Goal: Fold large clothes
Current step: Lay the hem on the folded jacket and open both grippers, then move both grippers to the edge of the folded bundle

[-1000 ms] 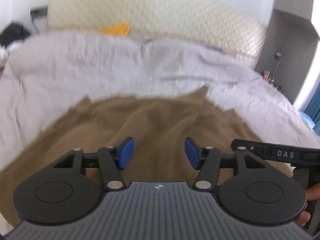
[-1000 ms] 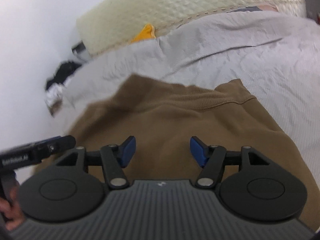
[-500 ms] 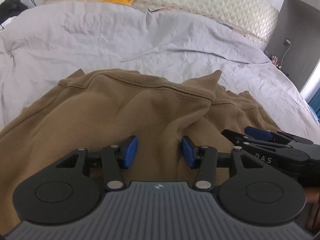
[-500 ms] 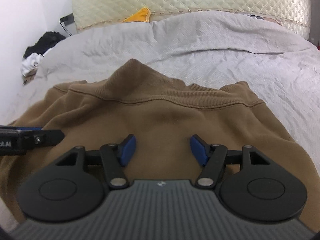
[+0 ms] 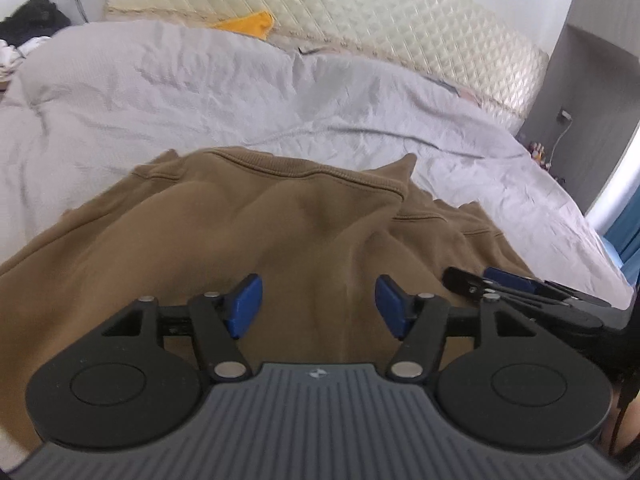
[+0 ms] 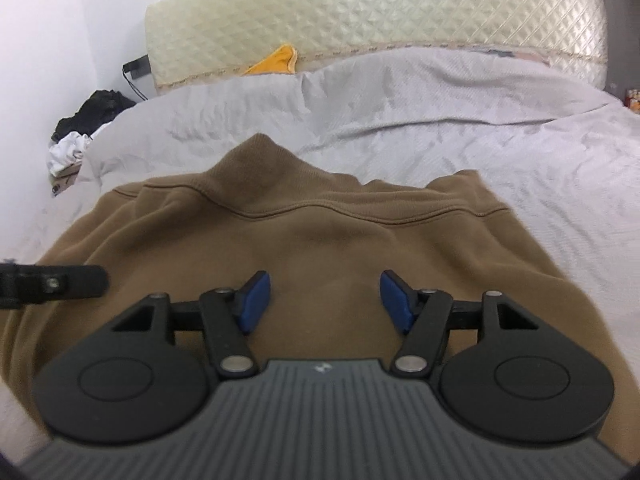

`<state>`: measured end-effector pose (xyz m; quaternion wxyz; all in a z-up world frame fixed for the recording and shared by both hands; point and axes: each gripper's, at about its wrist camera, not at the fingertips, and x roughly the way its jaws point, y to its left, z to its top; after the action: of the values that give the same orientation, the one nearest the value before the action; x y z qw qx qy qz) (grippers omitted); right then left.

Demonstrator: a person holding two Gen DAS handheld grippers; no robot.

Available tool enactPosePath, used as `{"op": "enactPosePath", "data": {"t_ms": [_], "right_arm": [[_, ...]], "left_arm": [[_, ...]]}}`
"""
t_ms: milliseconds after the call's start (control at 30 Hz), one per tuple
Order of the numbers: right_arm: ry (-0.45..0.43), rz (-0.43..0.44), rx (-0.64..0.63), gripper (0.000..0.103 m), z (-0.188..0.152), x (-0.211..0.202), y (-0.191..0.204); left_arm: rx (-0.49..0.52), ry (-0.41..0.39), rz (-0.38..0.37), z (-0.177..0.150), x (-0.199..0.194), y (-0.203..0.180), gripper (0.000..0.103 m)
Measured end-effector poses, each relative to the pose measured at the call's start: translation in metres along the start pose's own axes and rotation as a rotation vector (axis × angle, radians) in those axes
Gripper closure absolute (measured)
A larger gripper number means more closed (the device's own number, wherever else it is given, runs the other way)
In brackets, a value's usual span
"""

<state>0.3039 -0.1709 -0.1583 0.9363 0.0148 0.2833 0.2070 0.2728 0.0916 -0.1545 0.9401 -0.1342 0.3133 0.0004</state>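
Garment: the brown sweatshirt (image 5: 248,240) lay spread on the grey bed cover (image 5: 200,92), ahead of and beneath both sets of jaws, its ribbed hem edge (image 6: 320,210) running across beyond the fingertips.
Progress: judged from the doubled layers and the second seam showing to the right of the left jaws, at least one fold looked to be in; the cloth was bunched and creased, so smoothing and further folds seemed left to do. How many folds were made could not be told.
Left gripper (image 5: 318,306): it hovered low over the sweatshirt's middle, pointing toward the headboard (image 5: 360,16); its jaws stood apart with nothing between them, cloth only underneath.
Right gripper (image 6: 324,302): it was level and just beside the left one, which showed at its left edge; its jaws were likewise spread wide and gripped nothing, blue pads (image 6: 254,300) clear of the fabric as far as could be seen.
Contact: whether either tool touched the cloth could not be told.
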Motion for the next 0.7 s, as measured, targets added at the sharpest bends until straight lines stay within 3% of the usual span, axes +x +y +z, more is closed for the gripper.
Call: {"op": "enactPosePath", "data": {"t_ms": [167,367,433,600,667,700], "right_arm": [[-0.025,-0.020,0.069,0.039,-0.002,-0.043,-0.003],[-0.049,-0.039,0.265,0.039,-0.019,-0.102,-0.018],[-0.055,-0.059,0.351,0.038,-0.029,-0.117,-0.028],[0.010,-0.086,0.618,0.035,-0.058,-0.129,-0.066],[0.027,-0.083,0.719,0.029,-0.067,-0.129,-0.080],[0.026,-0.079,0.757,0.020,-0.070,-0.128,-0.085]], "left_arm": [[-0.007,-0.042,0.023,-0.018,-0.047,0.002,0.030],[-0.135,-0.055,0.042,-0.044,-0.090,0.030,0.021],[-0.203,-0.042,0.054,-0.052,-0.099,0.044,0.015],[-0.414,-0.003,0.087,-0.067,-0.108,0.085,0.013],[-0.497,0.016,0.092,-0.072,-0.109,0.101,0.011],[-0.550,0.026,0.080,-0.075,-0.110,0.109,0.010]]}}
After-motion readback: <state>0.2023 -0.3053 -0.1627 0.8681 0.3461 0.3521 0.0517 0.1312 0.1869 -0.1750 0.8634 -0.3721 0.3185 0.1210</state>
